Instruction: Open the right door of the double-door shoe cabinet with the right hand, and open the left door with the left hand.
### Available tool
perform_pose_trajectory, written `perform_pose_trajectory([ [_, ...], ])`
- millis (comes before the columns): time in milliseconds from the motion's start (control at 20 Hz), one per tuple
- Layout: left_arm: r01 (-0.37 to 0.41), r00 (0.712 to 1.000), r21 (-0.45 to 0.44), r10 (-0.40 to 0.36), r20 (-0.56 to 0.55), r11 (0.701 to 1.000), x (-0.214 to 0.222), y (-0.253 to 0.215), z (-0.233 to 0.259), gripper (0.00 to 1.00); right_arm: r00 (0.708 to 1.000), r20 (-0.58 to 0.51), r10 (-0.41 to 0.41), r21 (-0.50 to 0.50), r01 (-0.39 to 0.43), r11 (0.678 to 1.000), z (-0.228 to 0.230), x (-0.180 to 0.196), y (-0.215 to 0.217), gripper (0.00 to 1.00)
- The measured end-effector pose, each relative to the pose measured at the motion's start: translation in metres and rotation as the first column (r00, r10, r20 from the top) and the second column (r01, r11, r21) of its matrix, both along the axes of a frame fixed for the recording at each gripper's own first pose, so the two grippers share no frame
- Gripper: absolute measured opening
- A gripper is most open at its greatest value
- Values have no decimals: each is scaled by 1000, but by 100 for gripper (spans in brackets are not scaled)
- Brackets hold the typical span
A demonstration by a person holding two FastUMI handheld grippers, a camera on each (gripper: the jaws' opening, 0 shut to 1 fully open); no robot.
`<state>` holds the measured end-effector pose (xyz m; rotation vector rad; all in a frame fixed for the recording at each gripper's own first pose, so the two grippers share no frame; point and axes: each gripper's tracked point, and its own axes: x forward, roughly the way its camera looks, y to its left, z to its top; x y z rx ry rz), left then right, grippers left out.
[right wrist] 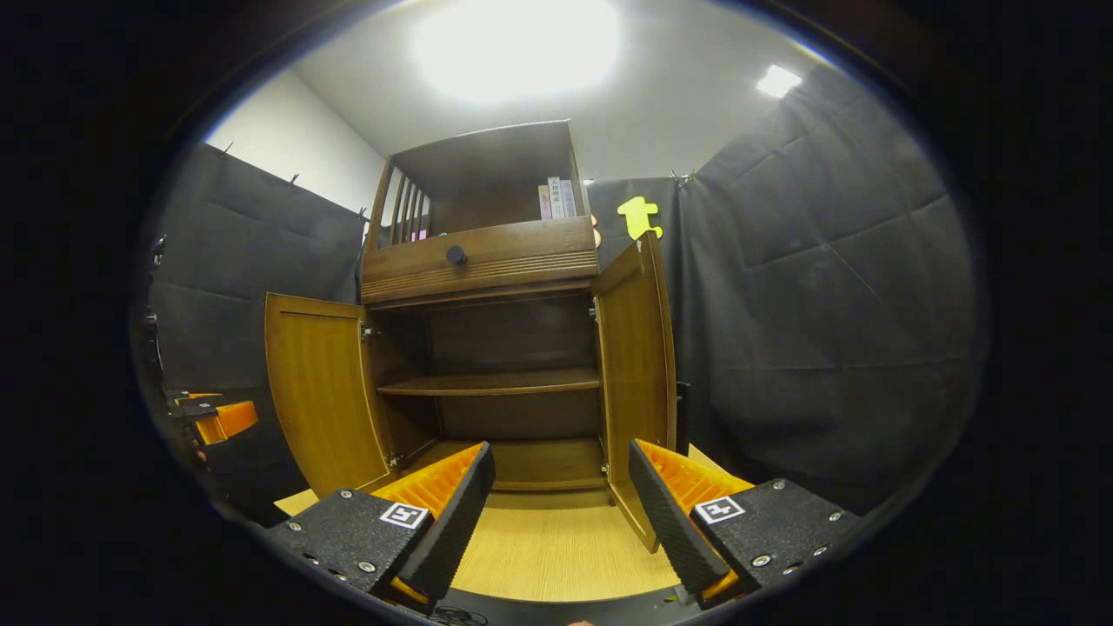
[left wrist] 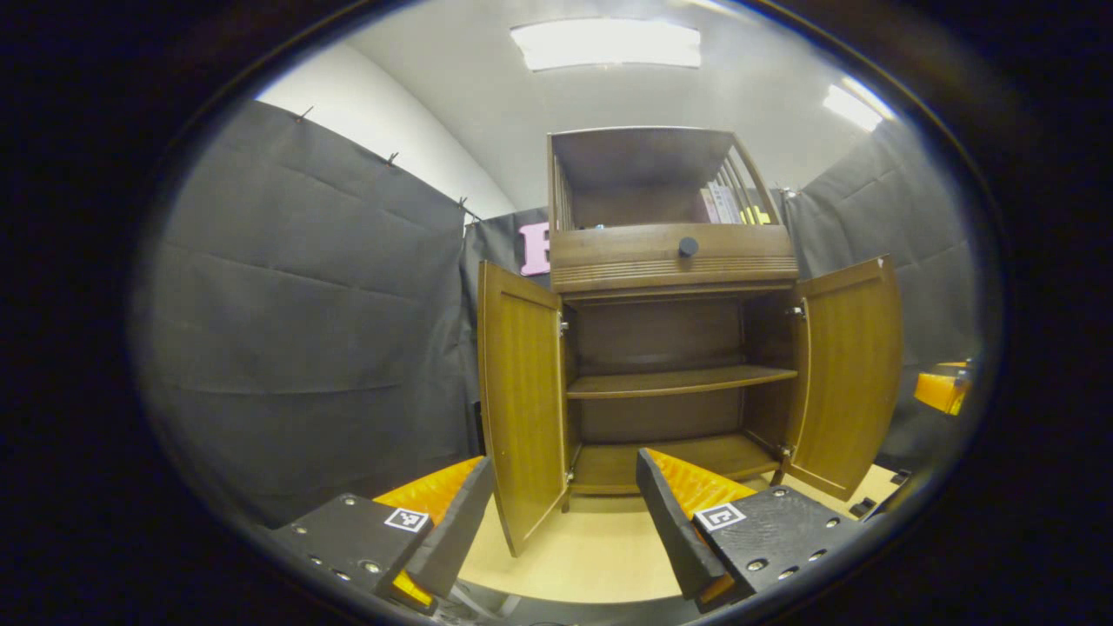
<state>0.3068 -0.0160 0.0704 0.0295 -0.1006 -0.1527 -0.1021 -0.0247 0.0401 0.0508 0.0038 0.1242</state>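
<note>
Black cloth walls (left wrist: 304,304) close in a booth under a white ceiling with bright light panels (left wrist: 606,43), and a pale wooden floor (left wrist: 574,556) runs up to the foot of a brown wooden shoe cabinet (left wrist: 674,252).

In the left gripper view the cabinet stands ahead, slightly right of centre. Both doors are swung wide: the left door (left wrist: 522,400) reaches out toward the camera, its edge just above the floor between the fingers, and the right door (left wrist: 848,382) stands open on the far side. Inside, a bare shelf (left wrist: 678,381) crosses the middle above the bottom board. Above the doors sits a drawer with a dark round knob (left wrist: 688,247), and an open top compartment holds a few books (left wrist: 722,202). The left gripper (left wrist: 565,509) hangs in front of the cabinet with its fingers spread apart, gripping nothing. Part of the other gripper (left wrist: 943,389) shows at the far right edge.

In the right gripper view the cabinet is seen from the other side, the right door (right wrist: 639,382) nearest and edge-on, the left door (right wrist: 322,391) open beyond. The right gripper (right wrist: 561,496) is also spread wide, clear of the door and holding nothing. The left gripper (right wrist: 217,419) shows small at the left edge.
</note>
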Motion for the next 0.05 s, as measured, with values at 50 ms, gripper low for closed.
perform_pose_trajectory([
  [50,3,1000,-2,-3,1,1000,0,-1,1,99,1000,0,0,0,0,1000,1,1,1,95],
])
